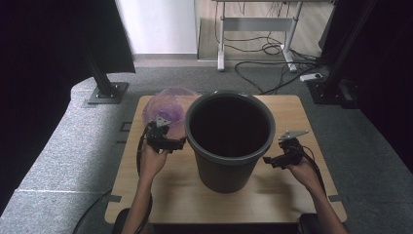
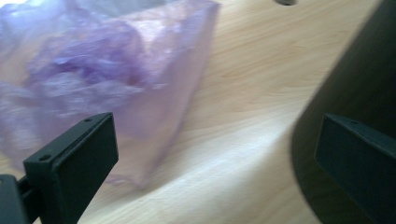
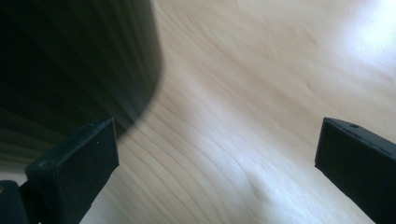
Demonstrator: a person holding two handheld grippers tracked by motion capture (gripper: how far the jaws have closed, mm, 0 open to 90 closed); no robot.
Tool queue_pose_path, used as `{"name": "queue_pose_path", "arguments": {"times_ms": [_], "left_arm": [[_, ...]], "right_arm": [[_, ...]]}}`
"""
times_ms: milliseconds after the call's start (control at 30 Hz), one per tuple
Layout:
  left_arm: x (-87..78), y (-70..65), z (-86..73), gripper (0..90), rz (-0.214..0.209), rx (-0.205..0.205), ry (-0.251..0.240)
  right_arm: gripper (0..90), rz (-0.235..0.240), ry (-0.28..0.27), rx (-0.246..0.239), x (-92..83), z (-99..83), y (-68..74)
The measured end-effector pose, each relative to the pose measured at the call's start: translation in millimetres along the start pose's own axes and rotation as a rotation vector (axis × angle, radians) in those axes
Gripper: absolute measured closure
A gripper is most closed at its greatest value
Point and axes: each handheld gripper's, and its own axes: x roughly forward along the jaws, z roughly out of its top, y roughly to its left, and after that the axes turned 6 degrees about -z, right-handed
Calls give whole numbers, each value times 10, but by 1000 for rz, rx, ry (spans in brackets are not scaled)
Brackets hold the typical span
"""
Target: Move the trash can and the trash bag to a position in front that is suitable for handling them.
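The left tongs (image 1: 181, 142) hang just above the worktop (image 1: 170, 195) with their jaws wide apart and nothing between them; in the left gripper view the left tongs (image 2: 215, 158) frame bare pale wood, one jaw lying in front of a crumpled purple plastic bag (image 2: 93, 79) and the other in front of the dark wall of the bin (image 2: 359, 84). In the high view these tongs point toward the bin's left side, close to its rim, though whether they touch it cannot be told. The right tongs (image 1: 267, 160) sit just beside the right wall of the bin, held low near the worktop, and their jaws are likewise spread wide and empty; the right gripper view shows the right tongs (image 3: 217, 158) over bare wood grain with the curved dark bin wall (image 3: 70, 60) rising at one side. The dark grey bin (image 1: 229, 141) stands upright in the middle of the worktop, between the two hands, its mouth open and its inside dark. The translucent purple bag (image 1: 165, 105) lies at the worktop's far left corner, just beside the bin's rim and behind the left tongs. Beyond the worktop, grey carpet (image 1: 68, 146) and loose cables (image 1: 272, 48) cover the floor.
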Motion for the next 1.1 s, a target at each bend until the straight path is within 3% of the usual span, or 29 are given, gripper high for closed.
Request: {"name": "queue_pose_path", "arguments": {"times_ms": [100,300,367,600,700,833,867,967,1100], "left_arm": [[20,125,31,0,40,-6,19],[34,287,154,0,64,-8,28],[32,387,258,0,79,-20,23],[124,643,416,0,128,-60,21],[219,745,440,0,152,-81,31],[327,868,422,0,187,-99,56],[395,963,380,0,203,-121,70],[466,1046,311,0,204,-146,79],[690,1135,23,0,207,-174,133]], "right_arm": [[0,-40,43,6,112,-169,-65],[0,-91,105,52,288,-479,-143],[0,-128,44,69,300,-568,-140],[0,-157,-12,92,299,-636,-155],[0,-158,-12,92,299,-636,-155],[0,-162,-12,96,298,-638,-150],[0,-163,-12,96,297,-638,-149],[0,-163,-12,97,297,-638,-148],[0,-164,-11,99,296,-639,-146]]}}
